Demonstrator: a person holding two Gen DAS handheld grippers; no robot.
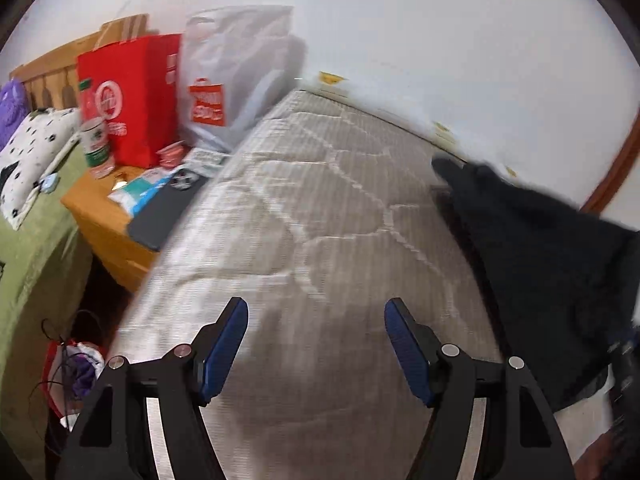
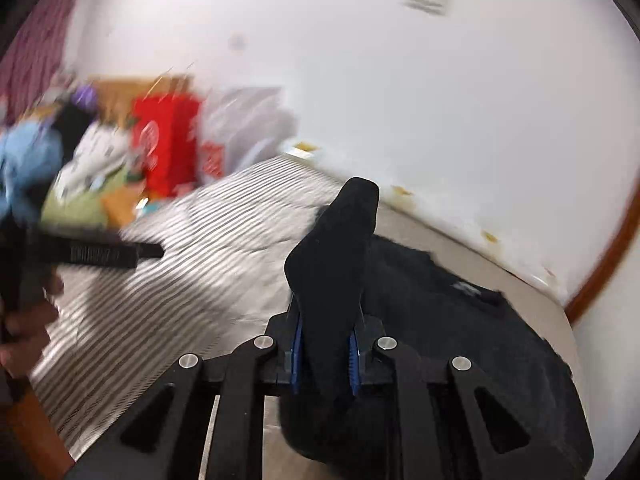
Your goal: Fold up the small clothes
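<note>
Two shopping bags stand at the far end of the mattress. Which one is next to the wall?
The pale grey plastic bag with the orange logo. It stands between the wall and the red paper bag, which is on its other side, by the green-and-white can.

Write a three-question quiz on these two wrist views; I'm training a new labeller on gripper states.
1. True or false: the left gripper holds the black garment.
2. What is clamped between the right gripper's pads?
A. a red bag
B. black cloth
C. nothing
3. Fill in: the garment lies on the striped ___.

Key:
1. False; its jaws stand open over bare cover, the garment off to the right.
2. B
3. Bed cover.
</note>
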